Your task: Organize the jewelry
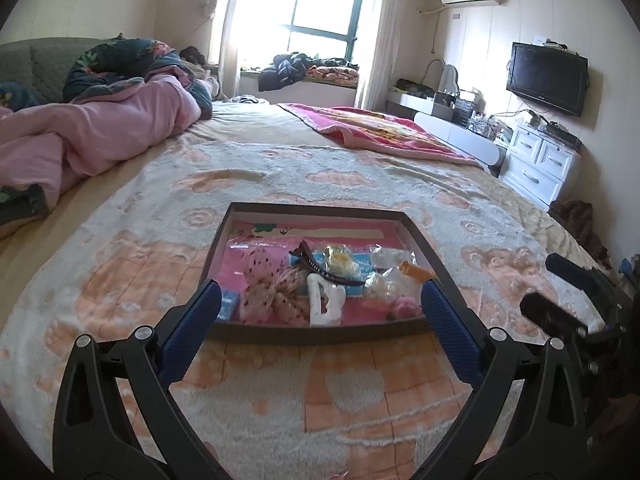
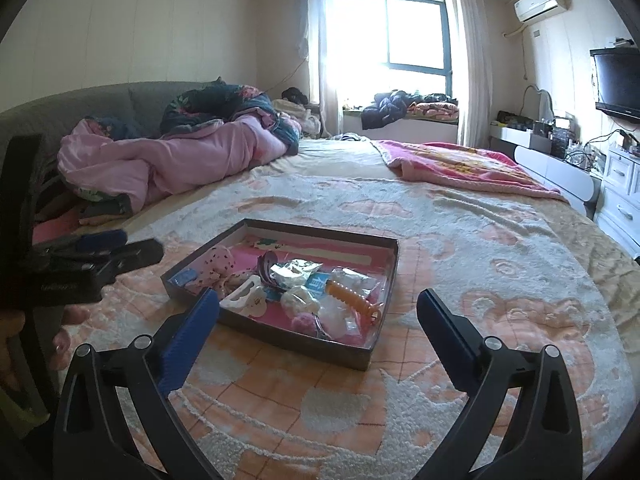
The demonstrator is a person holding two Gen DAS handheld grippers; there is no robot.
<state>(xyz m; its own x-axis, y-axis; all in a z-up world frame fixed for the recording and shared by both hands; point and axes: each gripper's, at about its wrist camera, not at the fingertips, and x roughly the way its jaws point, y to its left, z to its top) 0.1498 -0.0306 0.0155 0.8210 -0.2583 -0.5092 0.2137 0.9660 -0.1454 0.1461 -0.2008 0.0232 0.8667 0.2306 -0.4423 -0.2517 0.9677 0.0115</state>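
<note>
A shallow dark tray [image 1: 320, 334] with a pink lining lies on the bed. It holds a white claw clip [image 1: 324, 300], a dark brown hair clip [image 1: 316, 266], a pink dotted fabric bow [image 1: 264, 280], an orange ridged piece [image 2: 352, 298] and several clear packets [image 1: 340, 260]. My left gripper [image 1: 320, 292] hovers open just short of the tray's near wall, with nothing between its blue pads. My right gripper [image 2: 318, 296] is open and empty too, to the right of the tray's [image 2: 296, 340] near corner. Each gripper shows at the edge of the other's view: the right gripper [image 1: 550, 286] and the left gripper [image 2: 128, 246].
The tray rests on a cream and peach patterned blanket [image 1: 280, 400]. A bundled pink quilt [image 1: 100, 136] lies far left and a pink blanket [image 1: 380, 128] far right. Beyond the bed's right edge stand a white dresser [image 1: 540, 160] and a wall TV [image 1: 546, 78].
</note>
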